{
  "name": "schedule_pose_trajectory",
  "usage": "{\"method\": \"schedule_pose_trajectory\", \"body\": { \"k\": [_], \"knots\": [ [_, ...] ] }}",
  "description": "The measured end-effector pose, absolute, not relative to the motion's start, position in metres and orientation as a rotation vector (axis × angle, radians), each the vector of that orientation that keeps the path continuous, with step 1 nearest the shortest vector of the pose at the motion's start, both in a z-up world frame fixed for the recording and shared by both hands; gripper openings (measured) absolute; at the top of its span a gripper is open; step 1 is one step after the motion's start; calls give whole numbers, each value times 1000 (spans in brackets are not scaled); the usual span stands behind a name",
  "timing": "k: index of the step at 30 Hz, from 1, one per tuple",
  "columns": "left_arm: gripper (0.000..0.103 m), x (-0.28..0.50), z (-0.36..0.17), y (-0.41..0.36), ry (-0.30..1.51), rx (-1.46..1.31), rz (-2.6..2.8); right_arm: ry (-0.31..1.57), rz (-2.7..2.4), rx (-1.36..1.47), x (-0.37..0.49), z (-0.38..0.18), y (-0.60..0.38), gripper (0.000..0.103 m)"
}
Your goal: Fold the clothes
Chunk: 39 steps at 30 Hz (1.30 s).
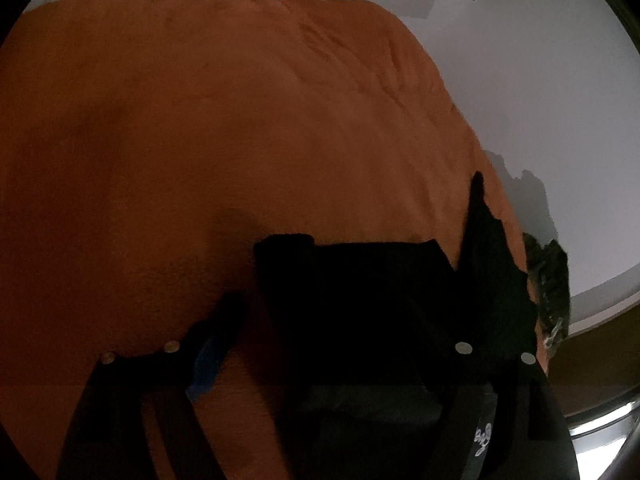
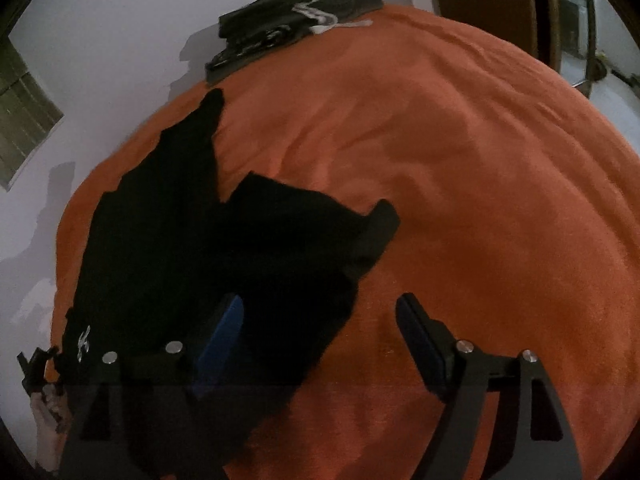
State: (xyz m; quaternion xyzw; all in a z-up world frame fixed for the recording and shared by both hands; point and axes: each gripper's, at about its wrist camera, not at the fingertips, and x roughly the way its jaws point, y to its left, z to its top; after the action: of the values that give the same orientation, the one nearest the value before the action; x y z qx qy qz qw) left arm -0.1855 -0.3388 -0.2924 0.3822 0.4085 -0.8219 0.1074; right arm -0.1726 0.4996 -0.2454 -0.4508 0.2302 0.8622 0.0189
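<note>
Orange bedspread (image 2: 460,184) is filling both views, w/ the right gripper (image 2: 320,320) hovering nearest, jaws standing wide and gripping nothing, its left pad over the black garment's (image 2: 168,248) edge. Left gripper (image 1: 340,344) is also gaping, holding nothing as far as the dark frame shows, the garment lying under it toward 1 o'clock. Farther off, approx 11 o'clock, folded clothes (image 2: 288,24) are sitting stacked; risk: loose cloth snagging a pad and undoing the fold.

Your bed cover (image 2: 460,168) is matt orange cloth, soft and slightly napped. The black garment (image 2: 168,240) on it is dull, light-swallowing fabric. Your gripper fingers (image 2: 420,340) look matt black plastic with blue pads, fastened by shiny metal studs (image 2: 464,346).
</note>
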Motion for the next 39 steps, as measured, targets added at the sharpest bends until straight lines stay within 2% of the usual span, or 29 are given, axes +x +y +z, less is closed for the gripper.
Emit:
{"method": "schedule_pose_trajectory", "body": {
  "k": [8, 10, 12, 14, 19, 24, 25, 26, 27, 29, 35, 36, 37, 38, 39],
  "knots": [
    [82, -186, -292, -336, 1197, 1108, -2423, 885, 2594, -1451, -175, -250, 510, 78],
    [83, -187, -291, -338, 1208, 1128, -2407, 931, 2569, -1449, -175, -251, 515, 63],
    [83, -189, -291, -339, 1221, 1145, -2389, 969, 2540, -1459, -175, -254, 520, 18],
    [83, -190, -291, -341, 1237, 1152, -2375, 974, 2507, -1474, -176, -258, 523, 1],
    [83, -186, -294, -342, 1270, 1109, -2397, 946, 2574, -1389, -170, -251, 525, 0],
    [83, -187, -293, -337, 1220, 1118, -2425, 940, 2576, -1454, -171, -258, 528, 1],
    [83, -187, -293, -336, 1203, 1126, -2430, 954, 2574, -1456, -171, -260, 528, 4],
    [83, -188, -293, -335, 1184, 1135, -2435, 985, 2570, -1447, -172, -263, 530, 20],
    [83, -188, -293, -334, 1166, 1143, -2440, 1015, 2565, -1439, -172, -265, 532, 41],
    [83, -190, -292, -332, 1136, 1154, -2445, 1076, 2556, -1421, -172, -269, 536, 59],
    [83, -191, -291, -327, 1086, 1167, -2445, 1224, 2508, -1362, -184, -278, 550, 60],
    [83, -191, -290, -327, 1079, 1167, -2448, 1202, 2523, -1353, -188, -276, 550, 51],
    [83, -191, -290, -326, 1071, 1168, -2452, 1151, 2543, -1358, -193, -273, 548, 37],
    [83, -191, -290, -326, 1063, 1171, -2455, 1077, 2565, -1372, -199, -269, 545, 2],
    [83, -191, -290, -325, 1056, 1173, -2457, 1009, 2588, -1388, -204, -266, 541, 1]
  ]
}}
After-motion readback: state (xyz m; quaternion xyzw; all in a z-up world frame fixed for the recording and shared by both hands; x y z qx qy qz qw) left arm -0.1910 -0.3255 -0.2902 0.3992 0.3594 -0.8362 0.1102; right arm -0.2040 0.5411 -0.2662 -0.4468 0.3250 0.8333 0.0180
